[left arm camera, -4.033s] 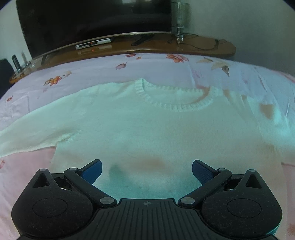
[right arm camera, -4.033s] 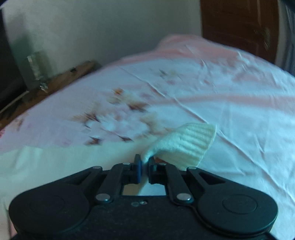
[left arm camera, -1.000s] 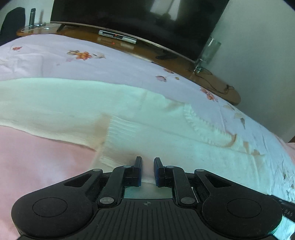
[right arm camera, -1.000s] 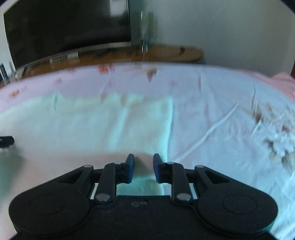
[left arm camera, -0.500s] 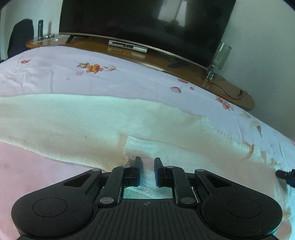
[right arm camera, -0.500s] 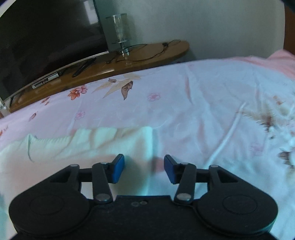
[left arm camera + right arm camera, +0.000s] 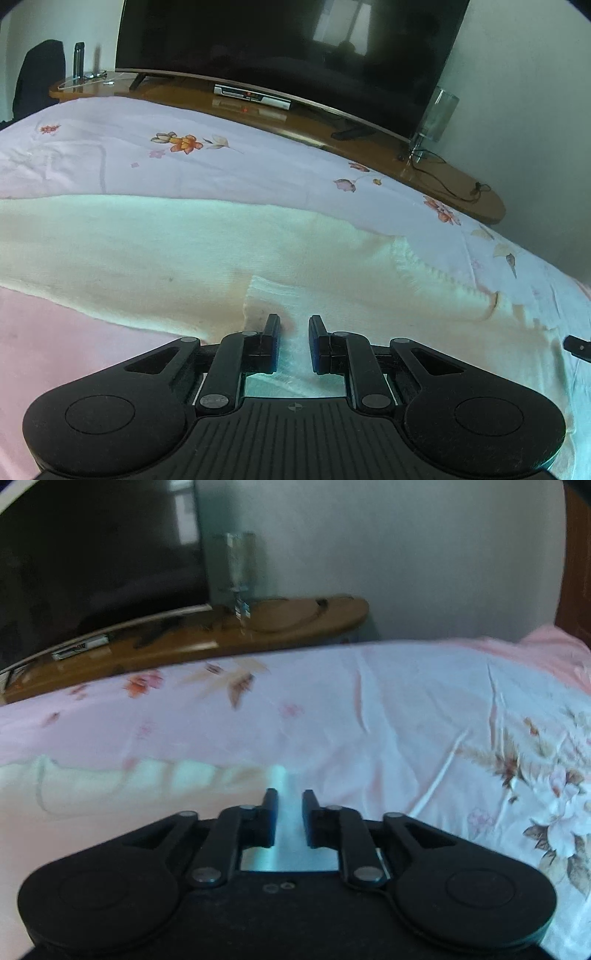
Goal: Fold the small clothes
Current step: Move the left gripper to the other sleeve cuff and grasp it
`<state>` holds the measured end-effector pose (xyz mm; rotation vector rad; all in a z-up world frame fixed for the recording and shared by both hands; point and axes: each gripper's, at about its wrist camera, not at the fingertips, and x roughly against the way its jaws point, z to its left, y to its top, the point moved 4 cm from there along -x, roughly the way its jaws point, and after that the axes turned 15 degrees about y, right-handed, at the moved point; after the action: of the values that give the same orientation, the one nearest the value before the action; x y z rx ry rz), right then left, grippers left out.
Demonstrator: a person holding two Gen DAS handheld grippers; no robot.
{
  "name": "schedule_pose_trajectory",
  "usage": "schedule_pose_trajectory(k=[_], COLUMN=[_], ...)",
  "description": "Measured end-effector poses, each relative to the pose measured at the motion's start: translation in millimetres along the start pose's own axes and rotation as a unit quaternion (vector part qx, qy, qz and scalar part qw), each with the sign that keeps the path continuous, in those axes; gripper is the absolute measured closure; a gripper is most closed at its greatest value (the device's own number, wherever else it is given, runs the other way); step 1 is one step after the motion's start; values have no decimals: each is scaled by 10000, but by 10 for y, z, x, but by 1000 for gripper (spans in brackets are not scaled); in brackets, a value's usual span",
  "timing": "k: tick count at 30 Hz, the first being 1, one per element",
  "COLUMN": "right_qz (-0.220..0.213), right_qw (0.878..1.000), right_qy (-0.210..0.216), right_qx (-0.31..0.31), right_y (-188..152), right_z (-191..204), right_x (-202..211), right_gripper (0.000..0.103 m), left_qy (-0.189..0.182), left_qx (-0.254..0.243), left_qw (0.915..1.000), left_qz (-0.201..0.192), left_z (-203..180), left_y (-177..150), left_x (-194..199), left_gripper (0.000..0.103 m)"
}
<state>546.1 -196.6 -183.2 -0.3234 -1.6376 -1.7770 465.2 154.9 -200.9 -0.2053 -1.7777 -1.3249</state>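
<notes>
A cream knitted sweater (image 7: 155, 254) lies flat on the pink floral bedsheet (image 7: 184, 162), one sleeve stretched to the left and the ribbed neckline (image 7: 439, 277) at the right. My left gripper (image 7: 293, 334) is shut on a raised fold of the sweater's side near the armpit. In the right wrist view the sweater (image 7: 110, 782) lies at the lower left. My right gripper (image 7: 289, 808) is shut on the sweater's right edge, with cloth showing between the jaws. The right gripper's tip shows at the left wrist view's right edge (image 7: 578, 345).
A dark curved TV (image 7: 280, 48) stands on a wooden shelf (image 7: 424, 166) along the far side of the bed, with a set-top box (image 7: 251, 96), a glass vase (image 7: 430, 122) and cables. A dark chair (image 7: 37, 77) is at far left. Bare sheet (image 7: 424, 716) lies right of the sweater.
My right gripper has closed from wide open onto the sweater's right edge. My left gripper has kept its hold on the fold and shifted slightly, the view tilting up.
</notes>
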Motion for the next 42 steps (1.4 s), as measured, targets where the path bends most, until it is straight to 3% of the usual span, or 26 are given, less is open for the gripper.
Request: schedule_pose_trajectory(k=[2, 4, 7, 8, 9, 10, 15, 22, 24, 25, 29, 32, 35, 36, 42], right_qz=[151, 528, 468, 408, 364, 335, 396, 592, 606, 620, 643, 671, 691, 689, 659], right_qw=[9992, 9975, 9985, 9985, 9979, 9974, 9916, 9826, 9805, 9793, 9761, 9746, 9749, 9752, 9779], right_qy=[215, 29, 115, 254, 382, 477, 1126, 1628, 1715, 1768, 1910, 1941, 1916, 1906, 1768], right_qx=[288, 467, 258, 275, 366, 423, 492, 672, 743, 767, 814, 895, 903, 889, 904], right_y=[-65, -174, -167, -146, -130, -127, -228, -357, -377, -388, -430, -476, -509, -517, -510], right_z=[199, 255, 320, 393, 508, 610, 1161, 1851, 2022, 2105, 2376, 2531, 2611, 2625, 2724], right_x=[-23, -202, -136, -83, -22, 22, 95, -19, -52, -75, -110, -140, -177, -186, -312], right_gripper=[73, 71, 69, 70, 69, 66, 60, 61, 62, 63, 62, 62, 62, 62, 62], left_qy=[19, -63, -152, -49, 61, 125, 195, 657, 749, 746, 803, 718, 628, 571, 313], left_qx=[-106, -186, -152, -104, -35, 85, 668, 2007, 2318, 2493, 3152, 3355, 3512, 3632, 4050], left_qw=[9999, 9998, 9998, 9999, 9997, 9993, 9976, 9767, 9689, 9643, 9439, 9382, 9331, 9289, 9132], left_qz=[122, 82, -10, -123, -232, -343, -12, 377, 432, 483, 565, 448, 439, 449, 316], left_z=[3, -17, 31, 85, 157, 267, 852, 1953, 2200, 2336, 2766, 2928, 3018, 3072, 3280], left_y=[-43, -32, 25, 45, 65, 86, 144, 124, 84, 67, -40, -51, -33, -29, 56], left_x=[-60, -36, 124, 194, 267, 349, 396, 287, 236, 207, 93, 2, -124, -180, -379], left_gripper=[85, 74, 37, 16, 4, 2, 1, 2, 21, 24, 26, 30, 56, 60, 61])
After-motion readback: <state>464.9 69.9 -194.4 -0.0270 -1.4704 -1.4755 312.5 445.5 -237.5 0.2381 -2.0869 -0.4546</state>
